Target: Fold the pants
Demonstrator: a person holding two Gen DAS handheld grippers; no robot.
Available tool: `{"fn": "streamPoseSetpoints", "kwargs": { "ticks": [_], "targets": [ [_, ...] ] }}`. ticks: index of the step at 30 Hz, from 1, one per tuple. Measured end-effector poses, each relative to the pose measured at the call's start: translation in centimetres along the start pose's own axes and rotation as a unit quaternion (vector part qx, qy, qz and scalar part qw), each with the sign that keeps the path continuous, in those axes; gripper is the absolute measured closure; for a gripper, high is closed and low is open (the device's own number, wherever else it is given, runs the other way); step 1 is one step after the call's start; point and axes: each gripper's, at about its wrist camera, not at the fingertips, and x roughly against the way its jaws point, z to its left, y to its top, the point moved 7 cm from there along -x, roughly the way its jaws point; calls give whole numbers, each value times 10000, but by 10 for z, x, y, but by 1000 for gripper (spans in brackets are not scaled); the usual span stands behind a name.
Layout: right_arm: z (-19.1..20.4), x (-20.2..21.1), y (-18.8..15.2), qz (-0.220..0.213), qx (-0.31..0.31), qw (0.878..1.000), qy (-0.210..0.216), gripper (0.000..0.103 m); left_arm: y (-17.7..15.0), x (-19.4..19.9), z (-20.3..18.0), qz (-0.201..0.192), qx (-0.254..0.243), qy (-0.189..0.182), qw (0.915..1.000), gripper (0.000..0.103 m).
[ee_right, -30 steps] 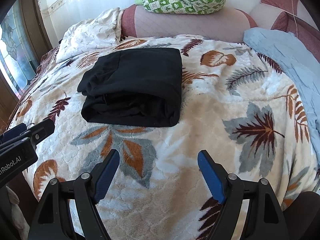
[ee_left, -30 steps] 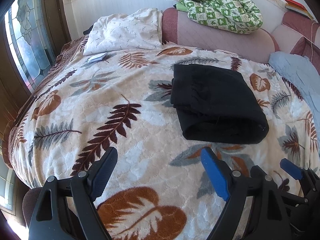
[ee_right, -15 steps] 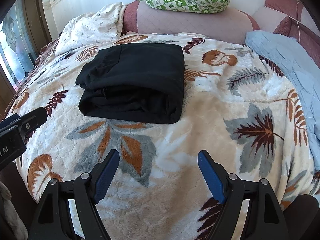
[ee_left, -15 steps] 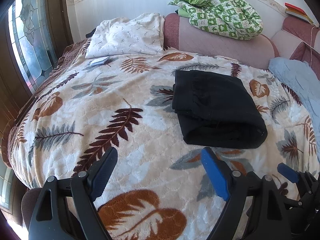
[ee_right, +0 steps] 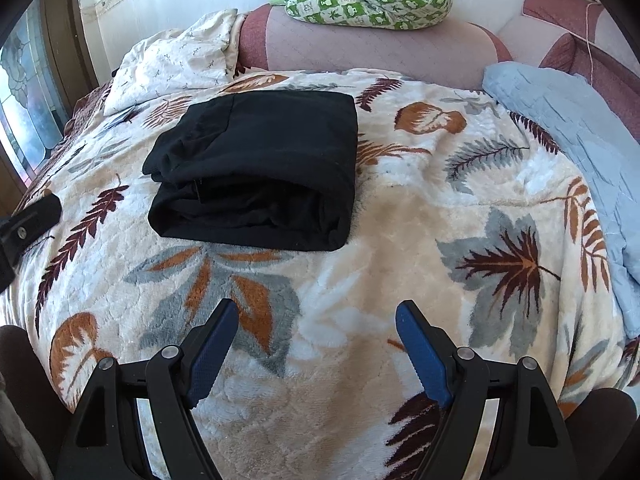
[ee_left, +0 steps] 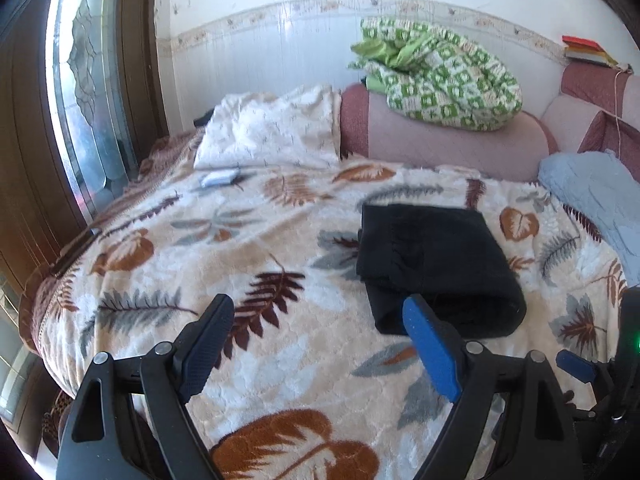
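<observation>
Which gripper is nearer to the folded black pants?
Left. The left gripper has one fingertip overlapping the black pants in its view; the right gripper stays back over bare blanket.

A: What is lying on the blanket point(ee_left: 256, 264)?

B: Folded black pants point(ee_left: 436, 264) are lying right of center, the rolled edge facing the camera.

A: What is the left gripper point(ee_left: 320, 320) doing?

B: It is hovering over the near blanket with its jaws spread wide, gripping nothing. Its right fingertip is overlapping the pants' near edge in view; contact cannot be confirmed.

A: And beyond?

B: A white pillow point(ee_left: 272, 132) is resting at the head, a green quilt point(ee_left: 440, 80) is sitting on the pink headboard point(ee_left: 440, 140), and part of the right gripper point(ee_left: 576, 366) is showing at the lower right.
</observation>
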Motion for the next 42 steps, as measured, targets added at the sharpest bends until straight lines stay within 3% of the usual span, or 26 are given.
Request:
{"fn": "streamPoseSetpoints", "kwargs": {
  "ticks": [2, 4, 10, 14, 24, 42],
  "targets": [
    [0, 5, 4, -133, 35, 9999, -48, 18, 13, 17, -3, -373, -34, -38, 9993, 0],
    [0, 10, 7, -240, 43, 9997, -56, 18, 22, 29, -6, -619, -156, 12, 9980, 0],
    [-4, 19, 12, -418, -2, 9991, -89, 17, 36, 41, -13, -843, -466, 308, 9949, 0],
    [-4, 18, 11, -394, -3, 9992, -89, 17, 30, 25, -15, -313, -344, -125, 9988, 0],
    [6, 13, 6, -313, 184, 9993, -77, 17, -23, -15, -18, 823, -264, -239, 9960, 0],
    [4, -8, 5, -112, 174, 9997, -87, 17, -56, -54, -15, 1678, -152, -350, 9851, 0]
  ]
}}
